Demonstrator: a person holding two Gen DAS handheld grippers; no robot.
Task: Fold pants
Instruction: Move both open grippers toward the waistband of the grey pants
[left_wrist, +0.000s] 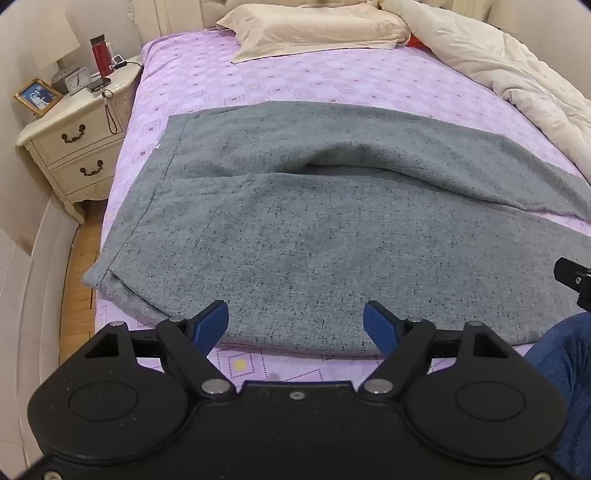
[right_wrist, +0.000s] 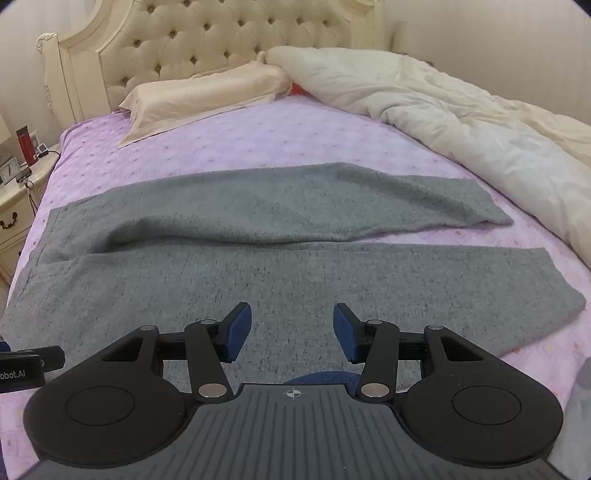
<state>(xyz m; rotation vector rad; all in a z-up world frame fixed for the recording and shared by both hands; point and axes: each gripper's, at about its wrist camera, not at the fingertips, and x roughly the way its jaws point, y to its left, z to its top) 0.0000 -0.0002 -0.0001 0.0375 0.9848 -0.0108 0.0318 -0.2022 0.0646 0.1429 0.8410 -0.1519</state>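
Grey speckled pants (right_wrist: 280, 273) lie spread flat across a purple patterned bed sheet (right_wrist: 258, 136), waist to the left and both legs running right. In the left wrist view the pants (left_wrist: 295, 236) fill the middle, with the waist hem at the left. My left gripper (left_wrist: 295, 323) hovers open over the near edge of the pants, blue pads wide apart with nothing between them. My right gripper (right_wrist: 291, 328) hangs open above the near leg, holding nothing. A bit of the right gripper (left_wrist: 574, 280) shows at the right edge of the left wrist view.
A cream pillow (right_wrist: 207, 99) and a rumpled white duvet (right_wrist: 461, 122) lie at the head and right side of the bed. A cream nightstand (left_wrist: 77, 140) with a red bottle (left_wrist: 100, 53), clock and photo frame stands left. Blue-clad leg (left_wrist: 565, 365) at lower right.
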